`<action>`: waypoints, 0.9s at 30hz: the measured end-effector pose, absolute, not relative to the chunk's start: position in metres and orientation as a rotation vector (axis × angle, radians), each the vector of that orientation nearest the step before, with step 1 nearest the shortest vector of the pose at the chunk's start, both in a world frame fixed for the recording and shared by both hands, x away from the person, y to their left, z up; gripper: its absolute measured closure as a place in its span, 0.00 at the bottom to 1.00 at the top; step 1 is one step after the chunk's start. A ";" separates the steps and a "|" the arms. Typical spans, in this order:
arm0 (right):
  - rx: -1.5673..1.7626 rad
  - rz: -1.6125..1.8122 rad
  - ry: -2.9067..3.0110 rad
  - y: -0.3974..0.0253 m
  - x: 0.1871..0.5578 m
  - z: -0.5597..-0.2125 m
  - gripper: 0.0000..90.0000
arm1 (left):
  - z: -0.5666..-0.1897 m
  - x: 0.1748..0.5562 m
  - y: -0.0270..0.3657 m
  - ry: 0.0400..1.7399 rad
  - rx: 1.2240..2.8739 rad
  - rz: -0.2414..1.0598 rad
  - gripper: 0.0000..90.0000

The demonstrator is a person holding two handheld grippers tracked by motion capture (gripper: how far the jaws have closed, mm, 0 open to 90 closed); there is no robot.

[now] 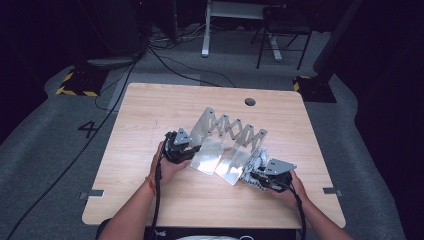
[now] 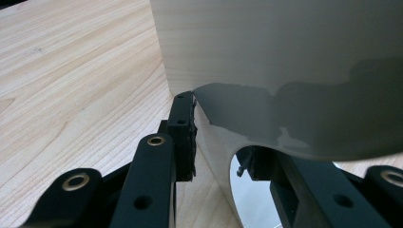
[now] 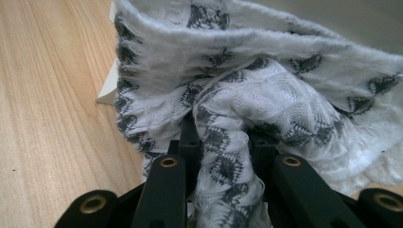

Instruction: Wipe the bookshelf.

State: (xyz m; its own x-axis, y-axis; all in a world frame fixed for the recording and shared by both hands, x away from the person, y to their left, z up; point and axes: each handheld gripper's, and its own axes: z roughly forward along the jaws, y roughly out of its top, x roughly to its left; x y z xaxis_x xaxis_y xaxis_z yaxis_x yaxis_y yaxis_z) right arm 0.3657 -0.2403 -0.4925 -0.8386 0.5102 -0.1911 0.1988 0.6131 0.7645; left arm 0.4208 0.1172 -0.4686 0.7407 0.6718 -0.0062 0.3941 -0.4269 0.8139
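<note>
Black jaws of right gripper [image 3: 221, 142] closed on bunched white-and-grey patterned cloth [image 3: 256, 104], pressed against near right corner of metal rack [image 1: 227, 145]. Left gripper [image 2: 218, 142] clamped across edge of rack's left end plate [image 2: 285, 71], jaws narrowly parted around it, steadying. Rack, an expanding scissor-linked row of shiny plates, standing mid-table [image 1: 150, 110], between both grippers. Wiping judged in hand: best done with firm hold on left plate, cloth kept flat to metal, strokes short, rack not allowed to fold or slide.
</note>
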 end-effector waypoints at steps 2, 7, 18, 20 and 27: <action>0.557 1.094 2.447 -0.240 0.364 -0.490 0.83 | -0.469 0.421 0.117 0.804 2.069 0.404 0.78; 0.514 1.159 2.399 -0.242 0.358 -0.474 0.84 | -0.469 0.421 0.117 0.800 2.069 0.404 0.77; 0.430 1.329 2.167 -0.247 0.333 -0.428 0.83 | -0.470 0.422 0.116 0.795 2.078 0.401 0.77; 0.396 1.304 2.200 -0.242 0.331 -0.432 0.83 | -0.470 0.422 0.117 0.794 2.082 0.411 0.77; 0.319 1.097 2.413 -0.224 0.338 -0.470 0.83 | -0.472 0.423 0.117 0.802 2.086 0.402 0.77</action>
